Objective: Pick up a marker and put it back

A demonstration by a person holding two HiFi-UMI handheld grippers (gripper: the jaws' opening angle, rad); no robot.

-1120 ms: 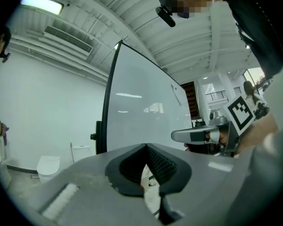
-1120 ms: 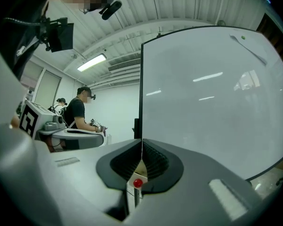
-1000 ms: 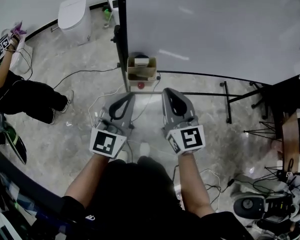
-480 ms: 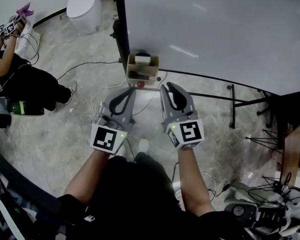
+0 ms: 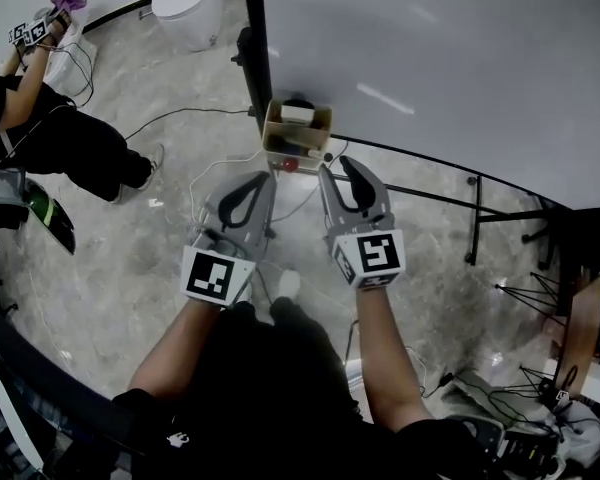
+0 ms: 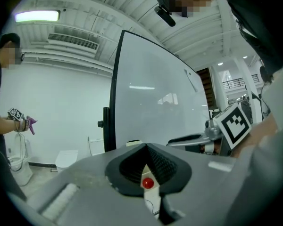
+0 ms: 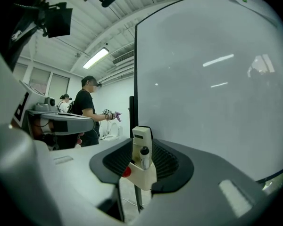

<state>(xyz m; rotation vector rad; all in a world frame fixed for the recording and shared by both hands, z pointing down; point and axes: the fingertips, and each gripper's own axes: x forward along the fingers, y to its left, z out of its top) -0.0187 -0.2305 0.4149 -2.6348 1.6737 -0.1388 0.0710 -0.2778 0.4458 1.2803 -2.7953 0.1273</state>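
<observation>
Since a second ago, both grippers had closed in on the holder, and the right gripper had just been opening its fingers from pressed together to widely spread.

- Right fingers: pads gripped nothing. Through the gap ahead stood the holder with the marker upright in it, black cap up. No contact could be made out.
- Left gripper: fingers pressed together at the tips, empty, just left of the right fingers.
- Ahead of the fingertips: a white eraser behind the marker, and a red knob at the holder's lower left.
- Beyond: the whiteboard, carrying the holder at its lower edge.
- Below: pale marbled floor with loose cables.
- Far left: a second person.
</observation>
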